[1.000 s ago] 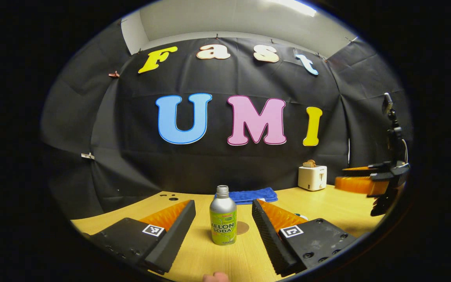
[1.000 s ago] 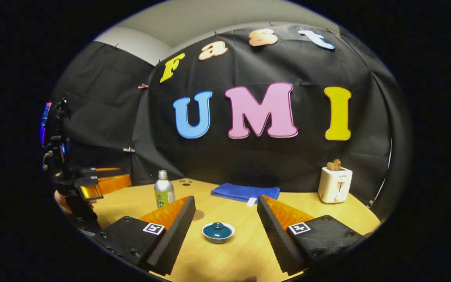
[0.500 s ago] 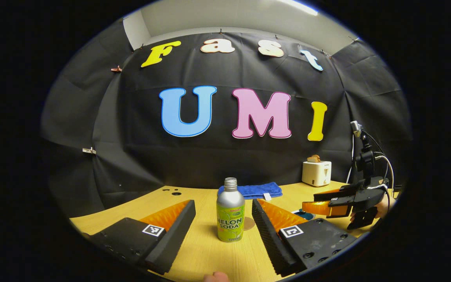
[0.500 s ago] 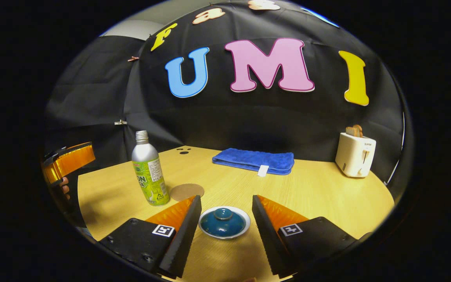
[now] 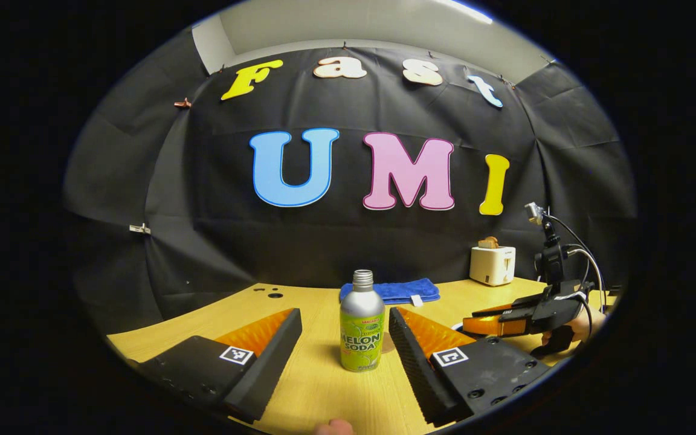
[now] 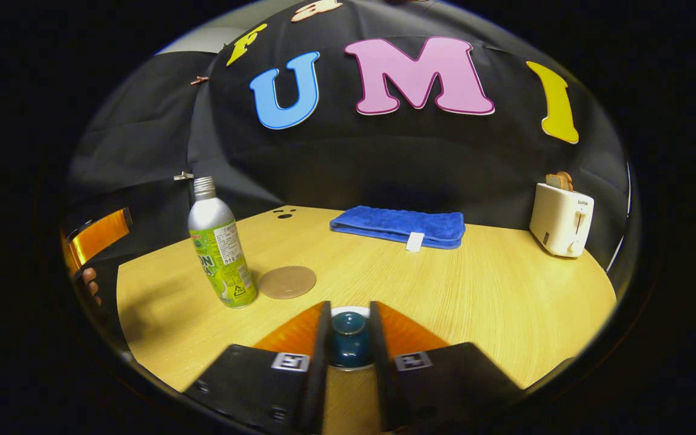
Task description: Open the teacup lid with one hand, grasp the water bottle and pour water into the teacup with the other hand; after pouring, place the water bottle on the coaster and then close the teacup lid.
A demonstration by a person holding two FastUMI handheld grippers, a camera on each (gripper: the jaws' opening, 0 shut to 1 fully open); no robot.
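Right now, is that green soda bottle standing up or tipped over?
Standing up. The bottle rests on its base on the table, neck pointing straight up, between the open fingers of the left gripper but untouched.

Silver-and-green water bottle (image 6: pixel 219 248), teal teacup lid (image 6: pixel 348 338), blue towel (image 6: pixel 401 226)

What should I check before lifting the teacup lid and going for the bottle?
1. Right gripper closed around the teacup lid knob: ok.
2. Firm contact of both fingers on the knob: cannot tell.
3. Left gripper open, water bottle between its fingers: ok.
4. Bottle upright on the table: ok.
5. Bottle cap off: ok, bare threads show.
6. Coaster free for the bottle: ok.
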